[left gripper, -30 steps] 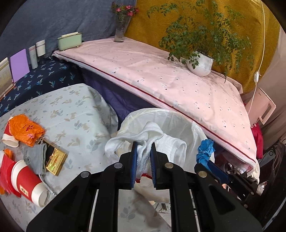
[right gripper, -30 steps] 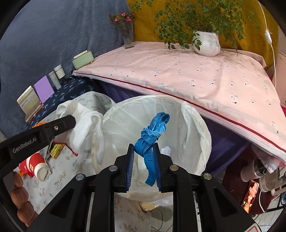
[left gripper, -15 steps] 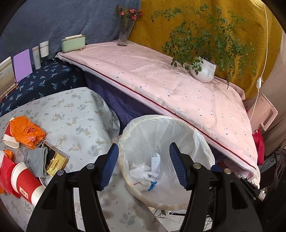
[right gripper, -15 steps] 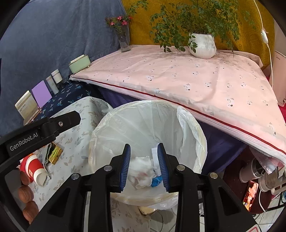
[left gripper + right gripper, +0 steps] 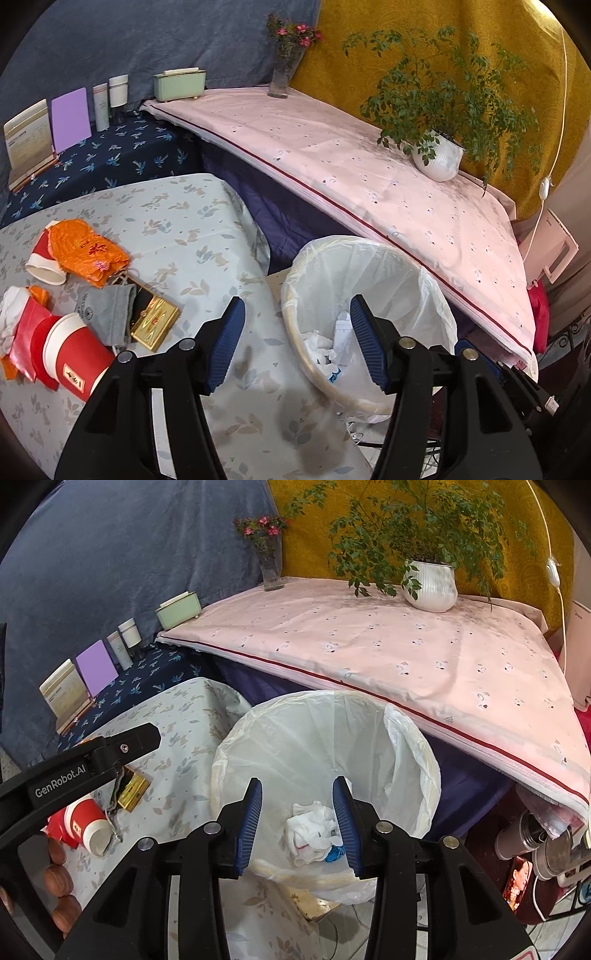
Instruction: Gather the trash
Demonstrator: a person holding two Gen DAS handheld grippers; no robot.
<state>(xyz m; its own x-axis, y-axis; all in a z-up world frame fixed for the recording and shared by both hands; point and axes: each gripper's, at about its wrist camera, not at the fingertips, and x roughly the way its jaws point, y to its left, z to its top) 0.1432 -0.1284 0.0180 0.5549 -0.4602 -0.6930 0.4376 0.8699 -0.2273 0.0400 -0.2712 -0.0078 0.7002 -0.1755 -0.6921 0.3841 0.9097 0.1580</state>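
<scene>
1. The left tongs (image 5: 297, 345) stand wide apart with nothing between them, over the edge of the table (image 5: 192, 236) beside the lined bin (image 5: 436, 295)
2. The right tongs (image 5: 297, 825) are opening above the bin (image 5: 424, 753), pads clear of everything
3. A white crumpled tissue (image 5: 312, 825) and a blue scrap (image 5: 333, 853) lie at the bin's bottom
4. On the table remain two red paper cups (image 5: 79, 356), an orange wrapper (image 5: 86, 254), a grey pouch (image 5: 107, 314) and a gold box (image 5: 155, 323)

A potted plant (image 5: 428, 585) and flower vase (image 5: 271, 572) top the pink cloth (image 5: 388, 646).
</scene>
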